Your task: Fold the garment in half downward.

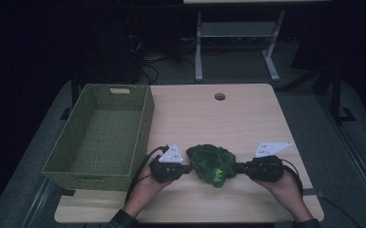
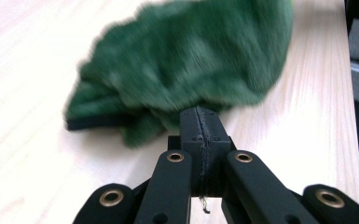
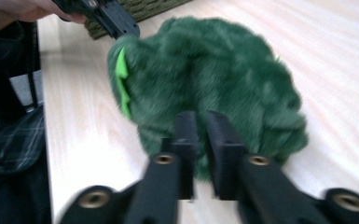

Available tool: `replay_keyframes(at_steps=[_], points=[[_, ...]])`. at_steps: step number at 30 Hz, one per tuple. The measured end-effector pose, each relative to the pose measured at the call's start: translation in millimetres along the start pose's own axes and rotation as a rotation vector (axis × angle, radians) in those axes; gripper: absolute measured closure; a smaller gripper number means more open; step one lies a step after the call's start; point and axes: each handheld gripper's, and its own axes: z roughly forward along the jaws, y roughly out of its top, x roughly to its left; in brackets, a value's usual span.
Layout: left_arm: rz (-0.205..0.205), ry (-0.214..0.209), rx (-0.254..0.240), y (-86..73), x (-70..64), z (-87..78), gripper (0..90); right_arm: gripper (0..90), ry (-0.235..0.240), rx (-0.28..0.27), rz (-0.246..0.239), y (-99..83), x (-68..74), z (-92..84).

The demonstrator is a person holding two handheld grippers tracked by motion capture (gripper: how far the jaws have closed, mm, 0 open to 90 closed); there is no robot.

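Observation:
A dark green fuzzy cloth (image 1: pixel 212 164) with a bright green patch is bunched up near the table's front edge, between my two grippers. My left gripper (image 1: pixel 188 168) is at its left side, and in the left gripper view (image 2: pixel 200 119) the jaws are pressed together on an edge of the cloth (image 2: pixel 186 60). My right gripper (image 1: pixel 240 167) is at its right side. In the right gripper view (image 3: pixel 201 121) the jaws pinch a fold of the cloth (image 3: pixel 214 79). The left gripper (image 3: pixel 116 23) shows at the cloth's far side there.
A woven green basket (image 1: pixel 145 118) stands on the left part of the light wooden table (image 1: pixel 228 118), close to my left hand. A round cable hole (image 1: pixel 219 96) sits near the table's far edge. Desk legs and cables stand on the floor beyond.

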Motion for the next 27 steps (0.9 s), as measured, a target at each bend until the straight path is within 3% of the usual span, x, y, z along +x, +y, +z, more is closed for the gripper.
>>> replay_keyframes(at_steps=[5, 11, 20, 27], points=[[0.029, 0.002, -0.05, 27.3, 3.5, -1.1, 89.7, 89.8, 0.017, -0.026, -0.004, 13.0, -4.0, 8.8], [0.036, -0.044, -0.056, 46.5, 4.5, 18.7, 89.7, 89.9, 0.065, -0.023, -0.031, 24.8, 0.6, 23.0], [0.006, -0.103, 0.016, 25.0, -4.1, 42.0, 89.7, 90.0, 0.121, 0.06, -0.038, 14.8, 10.3, 45.7], [-0.011, -0.098, 0.083, 2.0, -2.5, 51.9, 89.8, 90.0, 0.132, 0.142, -0.038, 3.2, 17.9, 64.6]])
